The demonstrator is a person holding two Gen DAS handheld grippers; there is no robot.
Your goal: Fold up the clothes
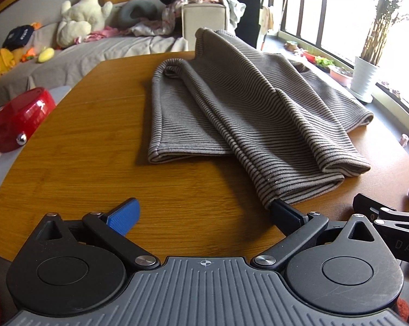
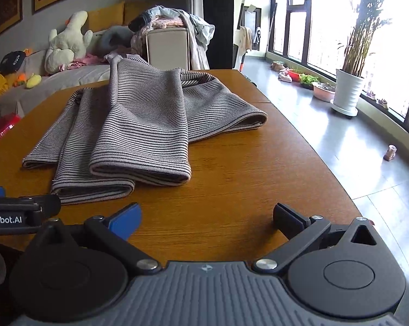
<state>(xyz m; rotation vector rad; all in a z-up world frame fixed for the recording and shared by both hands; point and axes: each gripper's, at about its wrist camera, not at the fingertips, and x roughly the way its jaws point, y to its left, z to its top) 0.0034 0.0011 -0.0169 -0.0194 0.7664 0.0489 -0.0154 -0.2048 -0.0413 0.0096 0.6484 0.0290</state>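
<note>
A soft striped knit garment point(image 2: 128, 125) lies in thick rounded folds mid-counter point(image 2: 231, 190), wood-grained; left gripper point(image 1: 204, 214) and right gripper point(image 2: 207, 217) jaws gape apart, empty.

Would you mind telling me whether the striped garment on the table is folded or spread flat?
Partly folded: the striped garment lies bunched in overlapping layers on the wooden table, not spread flat.

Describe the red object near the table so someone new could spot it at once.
Start at the wooden table bearing the striped garment. Off the table's left edge in the left wrist view sits the red object: glossy, rounded, with a small metal knob, the only shiny red thing there.
</note>
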